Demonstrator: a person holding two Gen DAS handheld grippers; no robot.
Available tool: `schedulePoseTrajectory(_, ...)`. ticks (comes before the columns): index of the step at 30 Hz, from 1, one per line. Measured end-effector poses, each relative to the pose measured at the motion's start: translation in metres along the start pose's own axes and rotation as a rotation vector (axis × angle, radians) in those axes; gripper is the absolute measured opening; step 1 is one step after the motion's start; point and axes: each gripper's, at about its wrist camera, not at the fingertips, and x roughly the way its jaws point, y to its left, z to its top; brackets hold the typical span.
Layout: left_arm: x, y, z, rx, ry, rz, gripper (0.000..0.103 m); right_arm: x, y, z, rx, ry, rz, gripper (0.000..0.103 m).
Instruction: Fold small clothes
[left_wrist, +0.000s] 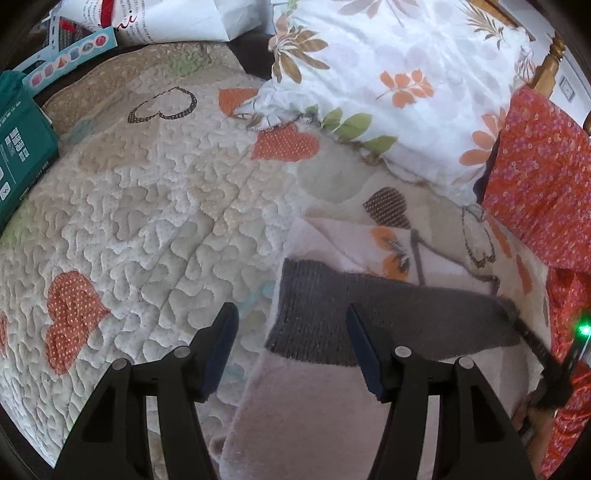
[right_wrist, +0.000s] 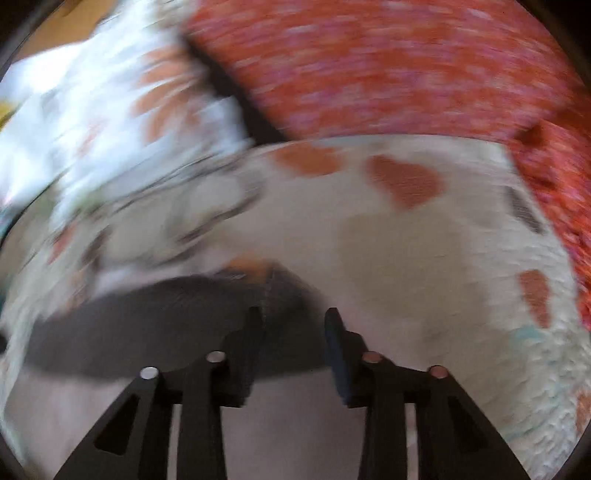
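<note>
Item — pink jumper (left_wrist: 314, 398) with grey band, flat on quilt (left_wrist: 147, 221); left gripper (left_wrist: 291, 347) and right gripper (right_wrist: 293, 332) fingers part-open, empty — likely released to set the fold.

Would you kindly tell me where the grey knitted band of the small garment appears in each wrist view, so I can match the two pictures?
Left wrist view: the grey knitted band runs across the lower right, behind the right finger of the left claw.
Right wrist view: it lies lower left of centre, blurred, reaching between the open fingers of the right claw.
Shared landmark: the red floral fabric, right in the left view, top in the right.
</note>
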Motion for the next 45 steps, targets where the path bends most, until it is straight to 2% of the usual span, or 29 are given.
schedulePoseTrajectory(3, -0.004, 0.001, -0.001, 0.016, -0.001, 0.010, 0.060, -0.008, -0.037, 0.007, 0.155, -0.004, 0.020, 0.050)
schedulePoseTrajectory(5, -0.007, 0.003, -0.002, 0.026, -0.007, 0.022, 0.060, -0.019, -0.053, 0.009, 0.193, -0.009, 0.040, 0.050)
schedulePoseTrajectory(10, -0.014, 0.011, -0.015, 0.093, 0.000, 0.054, 0.061, -0.040, -0.059, 0.009, 0.214, 0.063, 0.198, 0.050)
schedulePoseTrajectory(14, -0.018, 0.027, -0.027, 0.117, 0.019, 0.068, 0.061, -0.056, -0.043, -0.008, 0.152, 0.145, 0.219, 0.050)
schedulePoseTrajectory(21, -0.033, 0.058, -0.028, 0.052, 0.017, 0.030, 0.061, -0.073, -0.038, -0.062, 0.063, 0.224, 0.106, 0.049)
schedulePoseTrajectory(22, -0.035, 0.060, -0.028, 0.041, 0.014, 0.020, 0.062, -0.071, -0.037, -0.071, 0.052, 0.240, 0.105, 0.034)
schedulePoseTrajectory(23, -0.037, 0.060, -0.028, 0.031, 0.009, 0.011, 0.063, -0.069, -0.038, -0.080, 0.053, 0.256, 0.121, 0.029)
schedulePoseTrajectory(25, -0.040, 0.059, -0.028, 0.026, 0.000, 0.003, 0.063, -0.075, -0.040, -0.088, 0.069, 0.234, 0.143, 0.018)
schedulePoseTrajectory(27, -0.041, 0.056, -0.029, 0.032, -0.009, 0.008, 0.063, -0.089, -0.048, -0.088, 0.105, 0.224, 0.192, 0.015)
schedulePoseTrajectory(30, -0.039, 0.053, -0.031, 0.046, -0.004, 0.016, 0.063, -0.107, -0.056, -0.091, 0.108, 0.223, 0.201, 0.012)
schedulePoseTrajectory(33, -0.035, 0.055, -0.032, 0.039, 0.015, 0.013, 0.063, -0.115, -0.057, -0.103, 0.099, 0.248, 0.164, 0.011)
schedulePoseTrajectory(34, -0.034, 0.056, -0.032, 0.036, 0.021, 0.010, 0.063, -0.117, -0.057, -0.105, 0.090, 0.256, 0.139, 0.006)
schedulePoseTrajectory(37, -0.031, 0.059, -0.032, 0.023, 0.034, 0.001, 0.063, -0.113, -0.063, -0.113, 0.060, 0.291, -0.003, 0.006)
schedulePoseTrajectory(38, -0.029, 0.060, -0.032, 0.019, 0.037, 0.002, 0.063, -0.110, -0.070, -0.115, 0.087, 0.299, -0.013, 0.006)
schedulePoseTrajectory(40, -0.028, 0.060, -0.031, 0.014, 0.040, -0.001, 0.063, -0.110, -0.087, -0.111, 0.200, 0.278, 0.086, 0.007)
schedulePoseTrajectory(42, -0.026, 0.060, -0.031, 0.011, 0.046, -0.007, 0.064, -0.119, -0.096, -0.104, 0.272, 0.207, 0.166, 0.007)
schedulePoseTrajectory(45, -0.021, 0.057, -0.032, 0.011, 0.064, -0.016, 0.065, -0.125, -0.090, -0.091, 0.274, 0.144, 0.242, 0.008)
